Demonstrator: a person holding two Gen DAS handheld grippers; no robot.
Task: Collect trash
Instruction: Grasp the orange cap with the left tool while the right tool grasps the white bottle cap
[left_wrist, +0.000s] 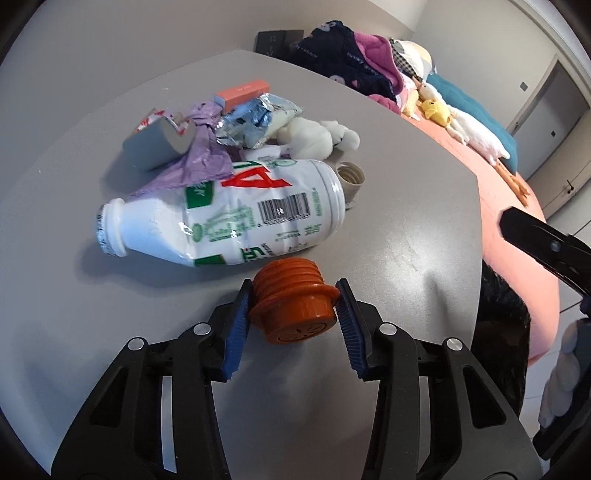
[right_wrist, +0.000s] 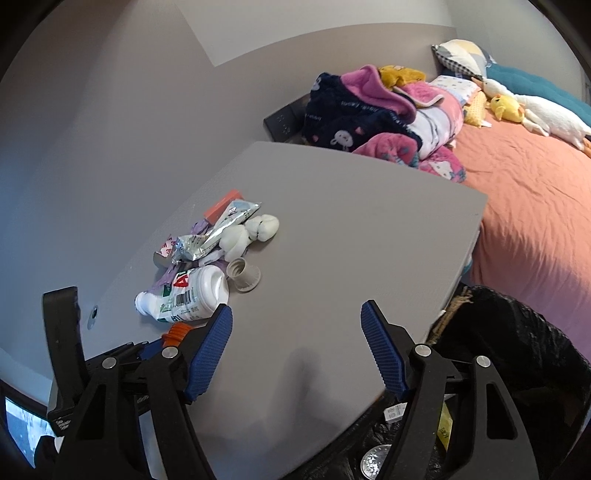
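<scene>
Trash lies in a loose heap on the grey desk (left_wrist: 406, 206). At its left end a grey cup (left_wrist: 155, 146) lies on its side, touching crumpled lilac plastic film (left_wrist: 205, 158). Behind these are a small salmon-pink box (left_wrist: 242, 92) and a torn silver foil wrapper (left_wrist: 251, 120), with white wadded tissue (left_wrist: 314, 136) to their right. In front, a dented white plastic bottle with a green and red label (left_wrist: 236, 218) lies on its side, mouth to the left; a beige threaded cap (left_wrist: 351, 177) sits by its base. Nearer the camera, the left gripper (left_wrist: 293, 310) has its blue ribbed fingers (left_wrist: 236, 332) clenched on an orange threaded plastic plug (left_wrist: 295, 310) resting on the desk. Further right, the right gripper (right_wrist: 295, 347) hangs over bare desk with fingers released, nothing between them. A black bin bag (right_wrist: 517, 350) stands beside the desk, by the orange-sheeted bed (right_wrist: 517, 192).
</scene>
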